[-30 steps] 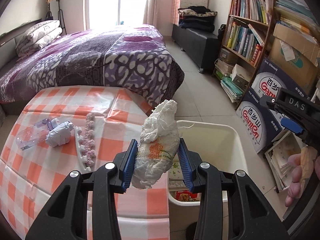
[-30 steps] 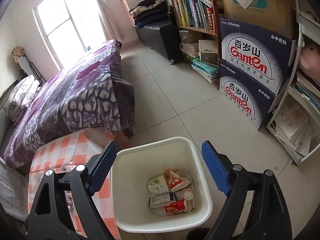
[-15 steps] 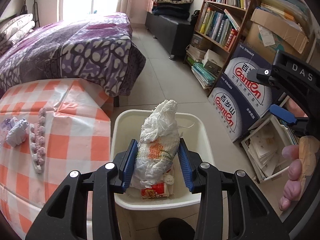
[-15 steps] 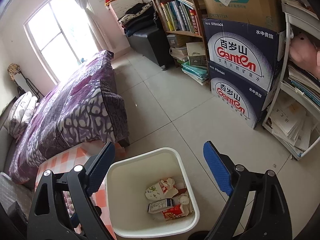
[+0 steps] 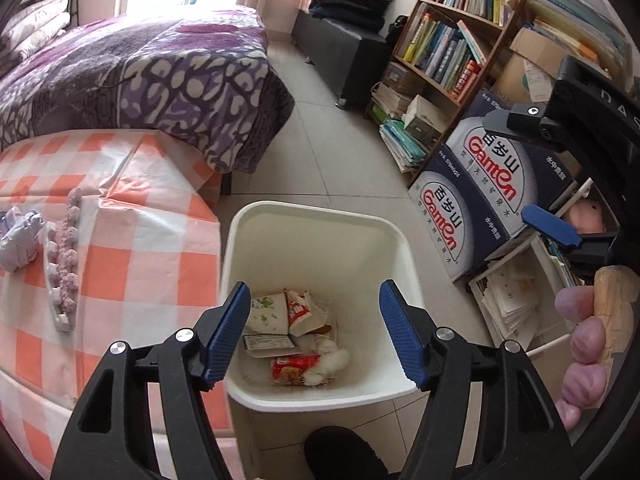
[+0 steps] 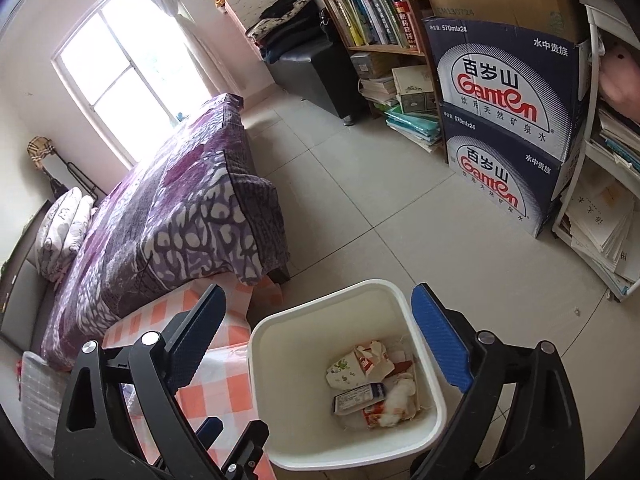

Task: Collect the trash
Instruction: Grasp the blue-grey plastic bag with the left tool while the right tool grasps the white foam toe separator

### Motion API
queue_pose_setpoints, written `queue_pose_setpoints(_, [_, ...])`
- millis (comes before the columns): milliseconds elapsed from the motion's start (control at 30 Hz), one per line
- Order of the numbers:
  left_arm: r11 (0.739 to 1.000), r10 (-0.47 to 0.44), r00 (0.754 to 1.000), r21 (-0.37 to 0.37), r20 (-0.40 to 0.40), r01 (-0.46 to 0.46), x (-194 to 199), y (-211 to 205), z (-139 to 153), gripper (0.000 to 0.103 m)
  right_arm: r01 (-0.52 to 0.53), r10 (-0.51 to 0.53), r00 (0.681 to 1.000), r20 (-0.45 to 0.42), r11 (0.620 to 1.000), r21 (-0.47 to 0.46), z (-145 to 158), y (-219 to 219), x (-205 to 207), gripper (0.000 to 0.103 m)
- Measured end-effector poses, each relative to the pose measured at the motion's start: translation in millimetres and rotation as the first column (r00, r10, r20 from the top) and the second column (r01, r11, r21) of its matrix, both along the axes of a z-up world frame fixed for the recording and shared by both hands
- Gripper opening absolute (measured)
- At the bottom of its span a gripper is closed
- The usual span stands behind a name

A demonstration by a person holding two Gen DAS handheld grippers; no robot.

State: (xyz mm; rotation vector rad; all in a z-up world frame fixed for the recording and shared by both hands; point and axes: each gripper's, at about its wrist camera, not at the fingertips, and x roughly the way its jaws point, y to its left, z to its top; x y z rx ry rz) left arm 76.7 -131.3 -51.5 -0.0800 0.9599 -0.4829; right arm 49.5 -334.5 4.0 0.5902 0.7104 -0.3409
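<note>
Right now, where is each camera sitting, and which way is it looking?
Left wrist: sits on the left gripper, tilted down into the white bin beside the checked table; shows its open fingers, just opened, empty, plus the right hand and its gripper.
Right wrist: sits on the right gripper, tilted down at the bin from the other side; shows its open, empty fingers.
Both share the bin, its trash, the bed and the water boxes.

The crumpled wrapper [image 5: 18, 236] at the table's [image 5: 132, 248] left edge is cut off by the frame. Print on the bin's [image 5: 320, 216] cartons [image 5: 268, 342] is too small to read.
</note>
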Motion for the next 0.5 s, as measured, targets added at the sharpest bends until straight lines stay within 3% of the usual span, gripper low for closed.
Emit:
queue_pose_setpoints(267, [0.98, 0.167, 0.986, 0.116, -0.031, -0.162, 17, 80, -17, 0.067, -0.117, 0.118, 0.992, -0.035, 0.993, 0.028, -9, 56, 26, 0.091])
queue_pose_setpoints(500, [0.917, 0.354, 0.933, 0.215, -0.056, -0.335, 33, 165, -36, 0.067, -0.25, 0.251, 0.965, -0.071, 0.968, 0.032, -18, 116, 47, 0.091])
